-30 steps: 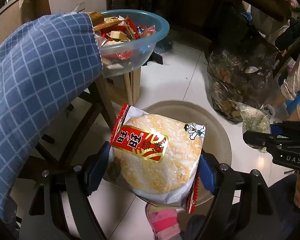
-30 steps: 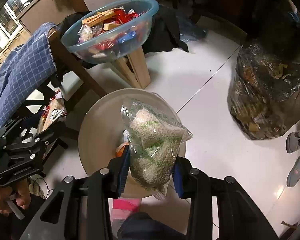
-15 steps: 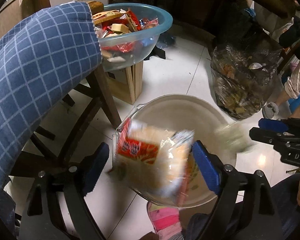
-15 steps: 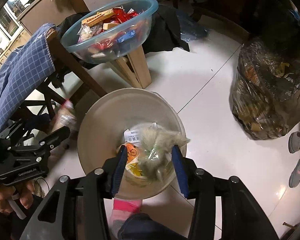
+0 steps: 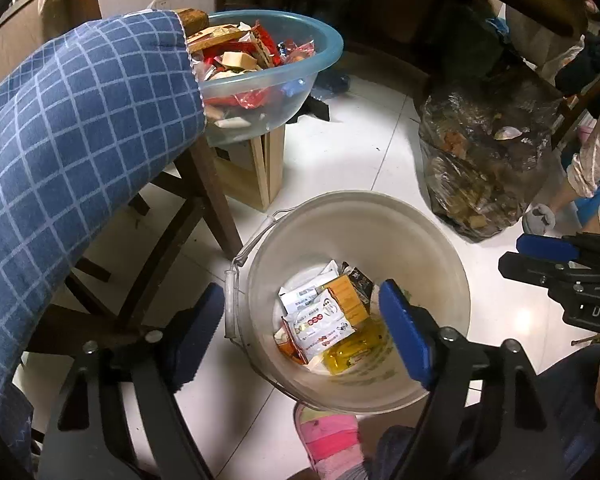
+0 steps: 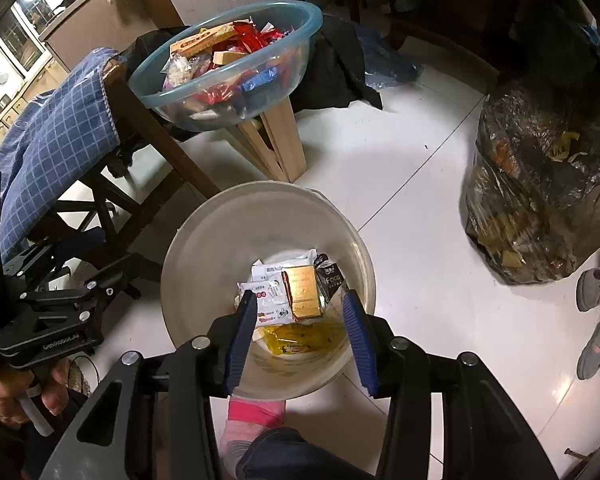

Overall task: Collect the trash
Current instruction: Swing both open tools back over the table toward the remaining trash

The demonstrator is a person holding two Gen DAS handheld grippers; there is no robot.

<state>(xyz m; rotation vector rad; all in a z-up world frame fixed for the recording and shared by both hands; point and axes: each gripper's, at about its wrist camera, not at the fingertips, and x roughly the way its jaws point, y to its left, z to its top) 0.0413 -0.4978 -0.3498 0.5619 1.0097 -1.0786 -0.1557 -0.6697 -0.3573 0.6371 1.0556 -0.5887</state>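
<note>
Left tongs (image 5: pixel 302 322): I have them spread wide with nothing between the blue pads, hanging over the left half of the bucket.
Right tongs (image 6: pixel 300 320): also parted and empty, blue pads either side of the bucket's near rim; I see them again at the right edge of the left wrist view.
Bucket (image 5: pixel 400 240): pale, round, standing on the white tile floor (image 6: pixel 420 240) directly under both tongs, wire handle folded down on its left side.
Trash in the bucket (image 6: pixel 296 292): a heap of wrappers on the bottom. I make out a white packet with red print, an orange-gold pack, a dark sachet and a yellow wrapper nearest me.
Blue bowl (image 6: pixel 228 68): clear blue plastic, full of more wrappers, raised on a wooden stand beyond the bucket.
Chair (image 5: pixel 204 184): dark wood, left of the bucket, with a blue checked cloth (image 5: pixel 72 152) draped over it, touching the bowl's rim.
Bin bag (image 6: pixel 540 200): dark, translucent, stuffed full, on the floor to the right, well apart from the bucket.
My foot: pink sock (image 5: pixel 332 444) just beside the bucket's near edge.
</note>
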